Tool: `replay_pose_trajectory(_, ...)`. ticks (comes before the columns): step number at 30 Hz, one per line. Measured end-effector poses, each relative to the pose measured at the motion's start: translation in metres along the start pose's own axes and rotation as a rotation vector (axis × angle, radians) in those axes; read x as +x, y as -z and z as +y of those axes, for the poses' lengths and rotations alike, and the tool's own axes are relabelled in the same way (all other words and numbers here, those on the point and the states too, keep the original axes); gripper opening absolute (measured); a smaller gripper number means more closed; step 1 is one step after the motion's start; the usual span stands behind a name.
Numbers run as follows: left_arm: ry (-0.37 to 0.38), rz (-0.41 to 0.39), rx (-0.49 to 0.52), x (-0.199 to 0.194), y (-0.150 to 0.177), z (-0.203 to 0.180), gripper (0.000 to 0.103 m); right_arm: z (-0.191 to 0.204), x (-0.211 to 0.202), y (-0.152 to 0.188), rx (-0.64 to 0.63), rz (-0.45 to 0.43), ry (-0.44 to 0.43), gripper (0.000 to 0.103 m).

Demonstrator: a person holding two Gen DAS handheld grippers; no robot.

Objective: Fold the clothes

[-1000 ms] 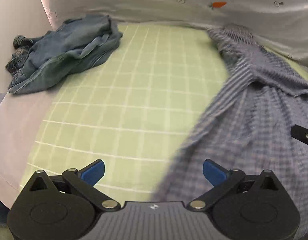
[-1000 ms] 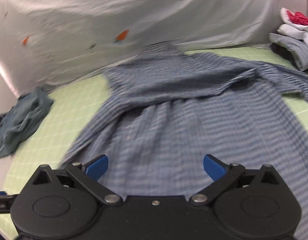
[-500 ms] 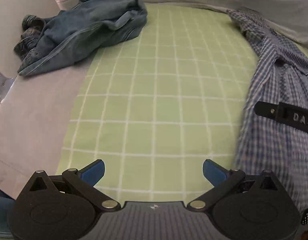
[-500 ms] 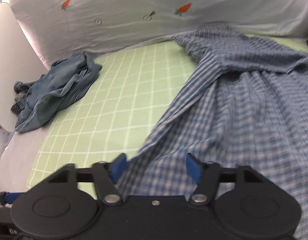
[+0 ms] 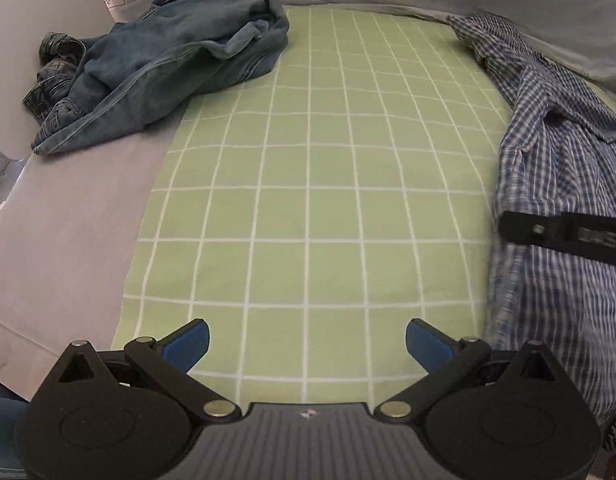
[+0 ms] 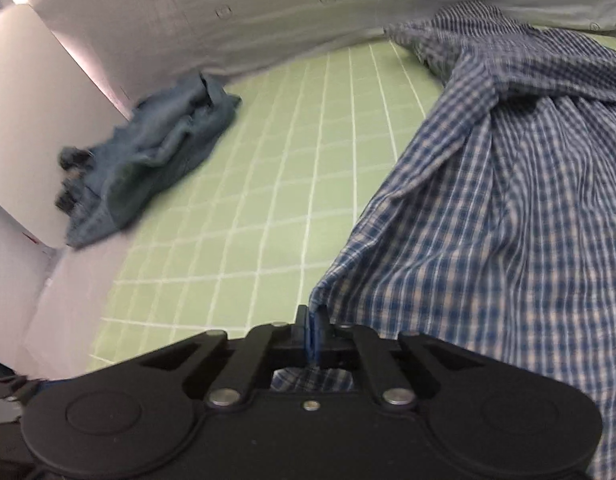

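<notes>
Blue-and-white checked cotton shirt (image 6: 507, 208) lies spread on the green grid-patterned sheet (image 5: 308, 200), and your right gripper (image 6: 313, 330) has just been closing: its jaws now pinch the shirt's near left hem corner, so you can likely start the fold. Your left gripper (image 5: 306, 340), spread wide over bare sheet, holds nothing. Only the right wrist view shows the pinch; the left shows the crumpled blue denim jeans (image 5: 164, 60) sharply.
</notes>
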State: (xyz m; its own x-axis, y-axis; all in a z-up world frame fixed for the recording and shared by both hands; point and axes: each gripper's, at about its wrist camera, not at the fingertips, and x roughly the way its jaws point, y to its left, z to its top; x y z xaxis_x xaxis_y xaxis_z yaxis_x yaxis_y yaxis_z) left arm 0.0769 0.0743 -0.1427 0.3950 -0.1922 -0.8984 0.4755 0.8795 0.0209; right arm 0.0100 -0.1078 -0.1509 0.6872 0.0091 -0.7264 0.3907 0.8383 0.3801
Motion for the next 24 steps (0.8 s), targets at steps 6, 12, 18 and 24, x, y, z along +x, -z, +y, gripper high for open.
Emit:
replay_pose_trajectory(6,0.023,-0.005,-0.001,0.002,-0.008,-0.038,0.103,-0.032,-0.033,-0.005,0.04,-0.039,-0.023,0.002)
replay_pose_trajectory(12,0.051,-0.008,0.038,-0.004,-0.004,-0.095,0.103,-0.082,-0.063,-0.006,0.111,-0.049,-0.072,0.002)
replay_pose_trajectory(18,0.083,-0.019,0.017,-0.013,-0.002,-0.144,0.103,-0.131,-0.093,-0.012,0.177,-0.055,-0.146,0.002)
replay_pose_trajectory(24,0.084,0.016,-0.025,-0.009,0.006,-0.183,0.103,-0.184,-0.112,-0.014,0.184,-0.042,-0.096,0.002)
